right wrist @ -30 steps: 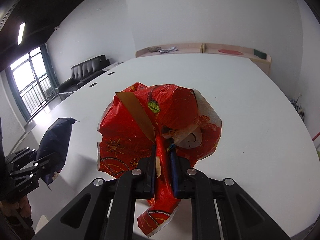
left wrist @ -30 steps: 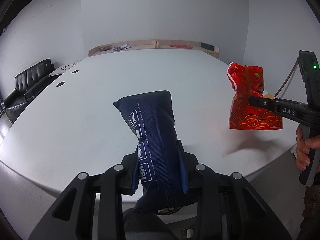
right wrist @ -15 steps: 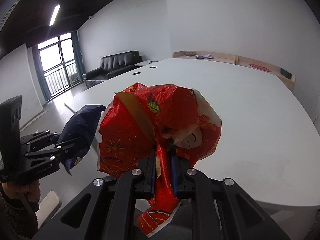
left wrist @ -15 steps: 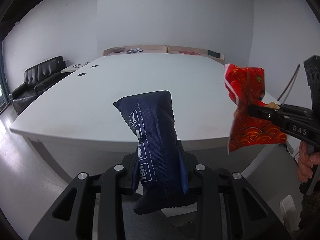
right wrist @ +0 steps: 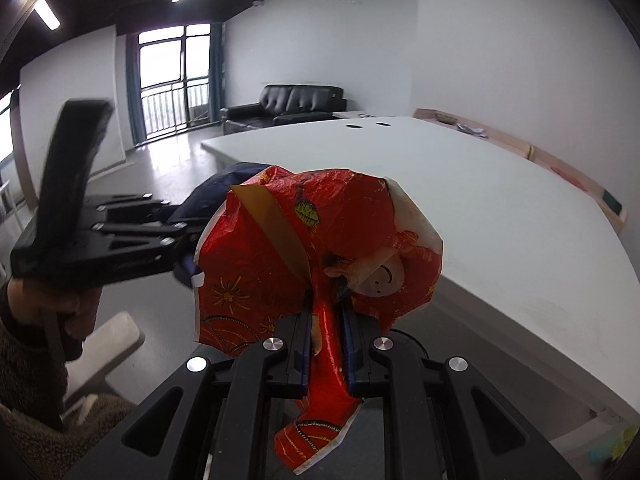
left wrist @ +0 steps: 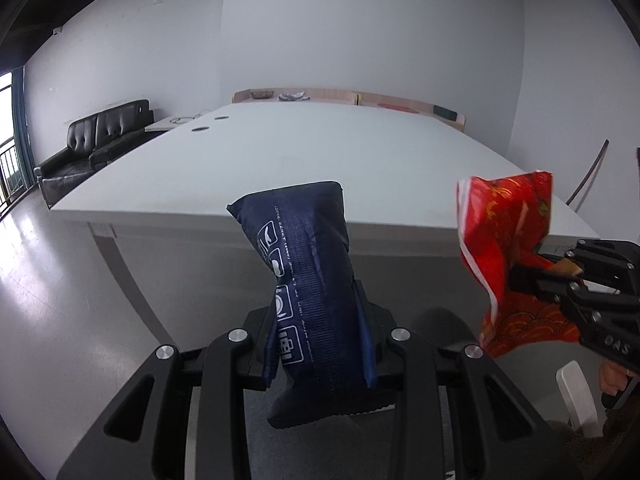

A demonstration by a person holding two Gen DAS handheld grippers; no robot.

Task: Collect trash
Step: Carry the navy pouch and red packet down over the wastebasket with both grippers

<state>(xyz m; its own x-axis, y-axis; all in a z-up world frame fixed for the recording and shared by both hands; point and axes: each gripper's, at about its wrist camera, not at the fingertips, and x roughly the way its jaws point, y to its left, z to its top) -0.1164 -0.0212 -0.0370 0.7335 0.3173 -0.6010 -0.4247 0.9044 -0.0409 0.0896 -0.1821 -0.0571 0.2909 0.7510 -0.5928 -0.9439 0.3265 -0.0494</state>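
Left wrist view shows the navy pouch (left wrist: 308,288) clamped upright between the left gripper (left wrist: 320,336) jaws, gripped low on its body so most of it stands clear above them. Beside it, the red wrapper (right wrist: 316,256) is pinched by the right gripper (right wrist: 328,344) at a narrow twisted fold, its crumpled bulk fanning out ahead. Both pieces hang past the desk (left wrist: 320,160) edge, probably on their way to a bin.
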